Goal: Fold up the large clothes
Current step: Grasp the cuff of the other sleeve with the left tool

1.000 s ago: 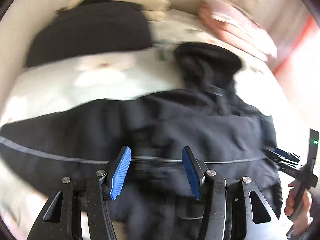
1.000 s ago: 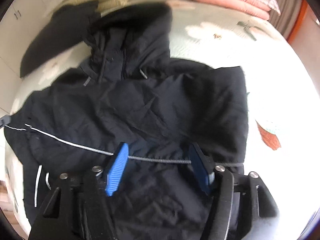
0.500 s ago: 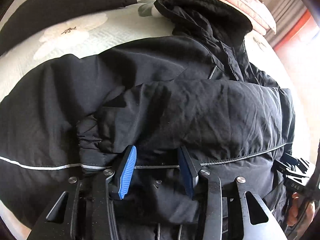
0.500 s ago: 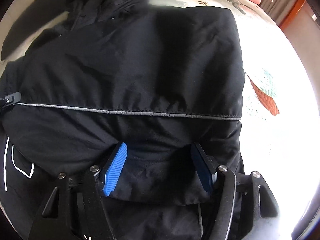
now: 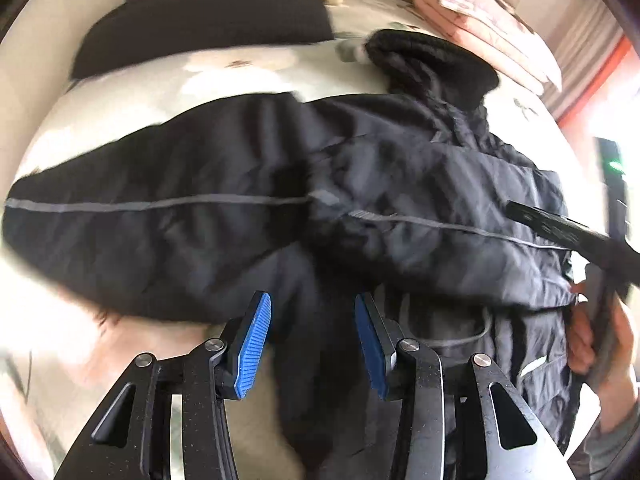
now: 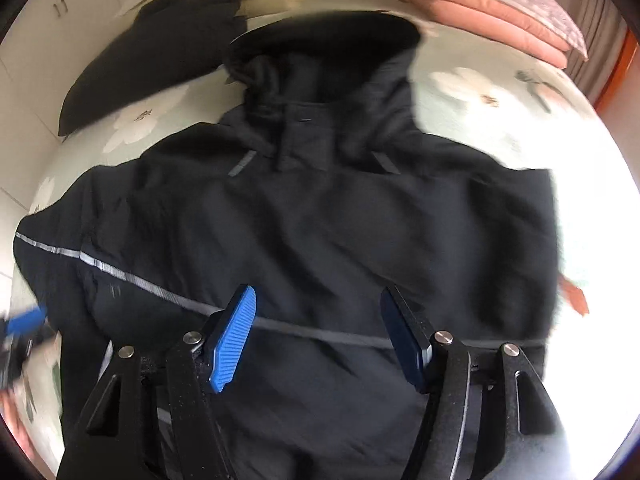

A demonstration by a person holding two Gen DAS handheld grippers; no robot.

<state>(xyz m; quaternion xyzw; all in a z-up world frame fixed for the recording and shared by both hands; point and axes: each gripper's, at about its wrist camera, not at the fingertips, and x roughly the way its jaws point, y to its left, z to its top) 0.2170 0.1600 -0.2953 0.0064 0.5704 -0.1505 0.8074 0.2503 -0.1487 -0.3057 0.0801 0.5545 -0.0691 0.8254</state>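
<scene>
Jacket lies spread on the bed, hood at 12 o'clock. Left gripper and right gripper hover above it, jaws apart, holding nothing. Judged between folds; next, grasp a sleeve or hem edge.

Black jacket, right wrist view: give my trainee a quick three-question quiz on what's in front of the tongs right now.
1. True or false: the black jacket lies spread on a floral bedsheet, hood at the far end.
2. What is stacked at the far right corner of the bed? A. pink folded bedding B. a laptop C. a pair of shoes
3. How many dark garments lie on the bed?

Key: 1 true; 2 A; 3 two, the jacket and a second dark garment at the far left.
</scene>
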